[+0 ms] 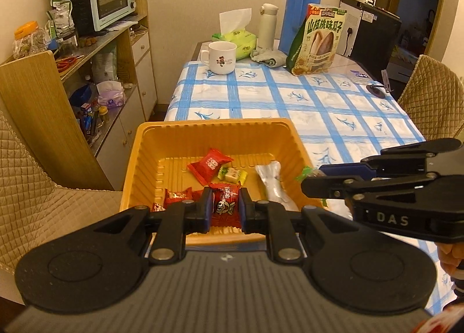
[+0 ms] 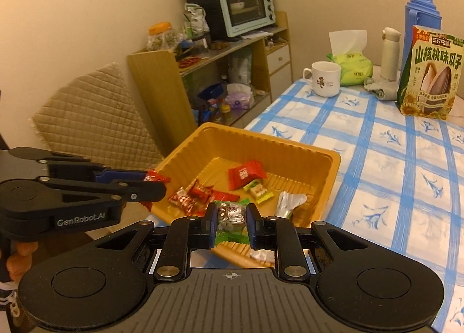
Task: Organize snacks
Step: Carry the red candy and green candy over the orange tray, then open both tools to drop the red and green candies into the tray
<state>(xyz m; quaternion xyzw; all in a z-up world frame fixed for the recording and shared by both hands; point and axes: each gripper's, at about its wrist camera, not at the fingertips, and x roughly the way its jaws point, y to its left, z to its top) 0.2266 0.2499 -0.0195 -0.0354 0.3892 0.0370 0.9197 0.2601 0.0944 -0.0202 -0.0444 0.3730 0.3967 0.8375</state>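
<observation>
My left gripper [image 1: 225, 207] is pinched on a small red foil-wrapped candy with a cartoon face [image 1: 224, 206], and my right gripper [image 2: 231, 223] is clamped on a green-edged clear plastic snack packet [image 2: 231, 217]. Both loads hang over the near wall of the ribbed orange plastic tray [image 1: 139, 159], which lies just ahead of and below both sets of fingers, on the blue-and-white checked tablecloth [image 1: 319, 101].

As I judge it, the step in hand is dropping these two into the tray. To do it well I would carry each gripper a little further forward, past the near rim, so the wrappers fall onto the tray floor rather than catching on the lip (crinkly film like this tends to cling to a pad for a moment, so a clean, full spread of the fingers should help). I would also keep the two tools apart, since the right one crosses close beside my left.

Ahead of my fingers in the tray lie a flat red pillow-shaped sachet [image 1: 209, 165], a small yellow-green wrapped sweet [image 1: 233, 175] and a glossy silver twisted pouch [image 1: 272, 185]: all light, slippery, soft-sided things.
</observation>
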